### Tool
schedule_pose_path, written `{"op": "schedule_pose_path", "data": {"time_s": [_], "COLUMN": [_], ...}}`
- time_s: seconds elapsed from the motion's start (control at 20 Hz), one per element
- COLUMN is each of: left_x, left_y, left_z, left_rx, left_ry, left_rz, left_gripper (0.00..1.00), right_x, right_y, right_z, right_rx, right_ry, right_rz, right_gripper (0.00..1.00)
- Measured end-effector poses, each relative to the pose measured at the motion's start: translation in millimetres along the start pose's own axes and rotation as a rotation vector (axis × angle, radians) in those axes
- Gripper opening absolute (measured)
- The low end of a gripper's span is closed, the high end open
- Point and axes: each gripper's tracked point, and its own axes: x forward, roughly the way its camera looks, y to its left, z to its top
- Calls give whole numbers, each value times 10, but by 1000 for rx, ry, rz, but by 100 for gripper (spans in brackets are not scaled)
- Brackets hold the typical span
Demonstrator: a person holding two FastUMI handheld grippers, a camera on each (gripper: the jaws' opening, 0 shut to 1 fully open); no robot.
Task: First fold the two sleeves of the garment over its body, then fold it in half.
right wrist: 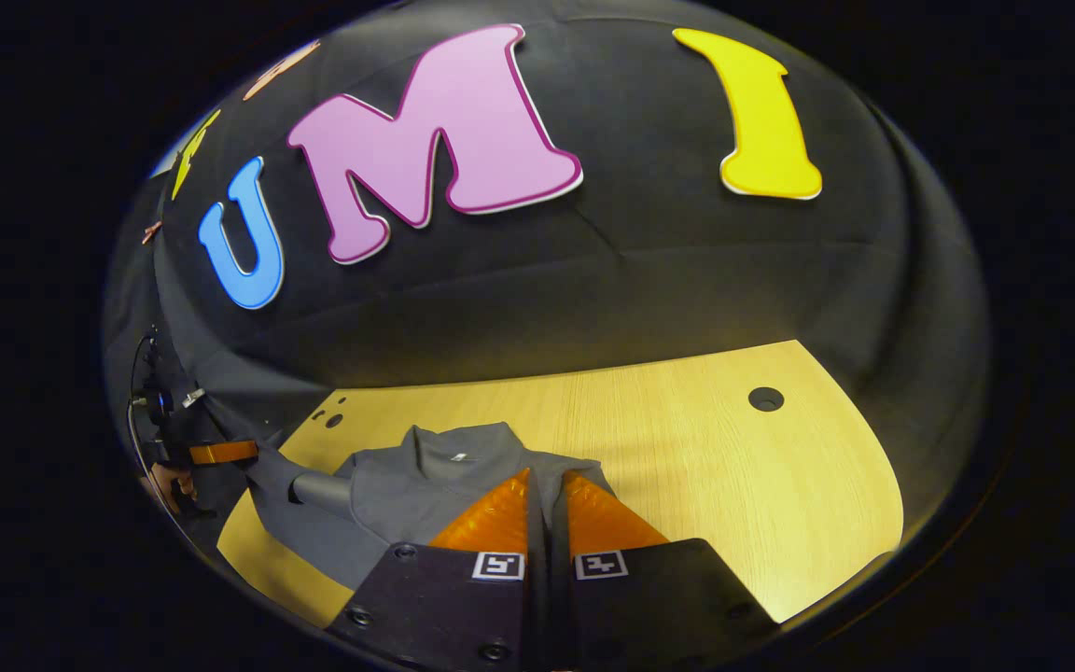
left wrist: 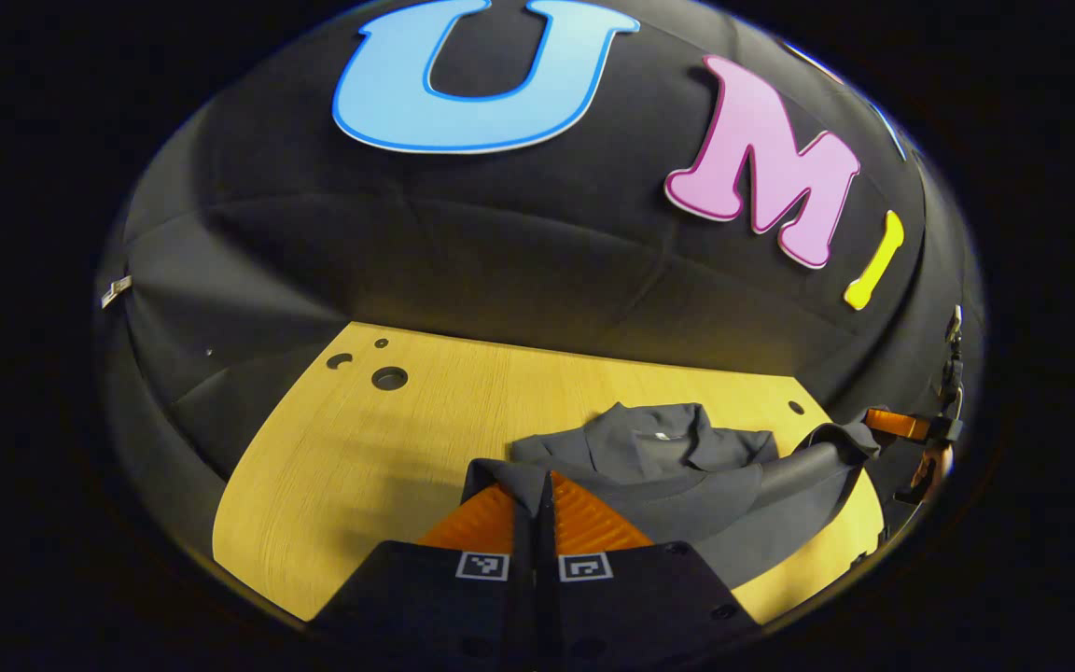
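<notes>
Left gripper view, nearest first: the left claw (left wrist: 534, 485) is closed, its two fingers pressed together on a fold of the gray garment (left wrist: 687, 467), pinching the cloth at the garment's near left edge. Beyond the fingertips the garment lies on the wooden table (left wrist: 360, 448), collar (left wrist: 659, 439) up and toward the far side. One sleeve (left wrist: 817, 457) stretches off to the right, lifted clear of the table, where the other claw holds its end at the table's right edge. Farther back, round holes (left wrist: 389, 378) mark the table's far left corner.

Right gripper view, nearest first: the right claw (right wrist: 547, 490) is likewise closed, fingers nipped on gray cloth at the garment's (right wrist: 407, 495) near right side. The body of the garment spreads left of the fingertips, collar (right wrist: 458, 443) away from the camera. At the far left a sleeve (right wrist: 314, 485) runs out toward the left claw (right wrist: 220, 453) and the hand (right wrist: 164, 485) holding it. A single round hole (right wrist: 765, 399) sits in the bare table (right wrist: 733, 485) on the right.
</notes>
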Motion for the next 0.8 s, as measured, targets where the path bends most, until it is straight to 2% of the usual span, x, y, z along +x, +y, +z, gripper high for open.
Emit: {"op": "schedule_pose_path", "data": {"time_s": [0.35, 0.5, 0.8], "left_x": [773, 1030, 1292], "left_y": [113, 143, 227], "left_z": [-162, -275, -521], "left_rx": [66, 88, 113], "left_ry": [34, 57, 115], "left_rz": [49, 76, 120], "left_gripper": [5, 5, 5], "right_x": [770, 985, 1266], "right_y": [-296, -384, -543], "right_z": [-331, -478, -809], "right_rx": [-5, -14, 43], "right_ry": [66, 84, 155], "right_rz": [-21, -32, -71], "right_gripper": [5, 5, 5]}}
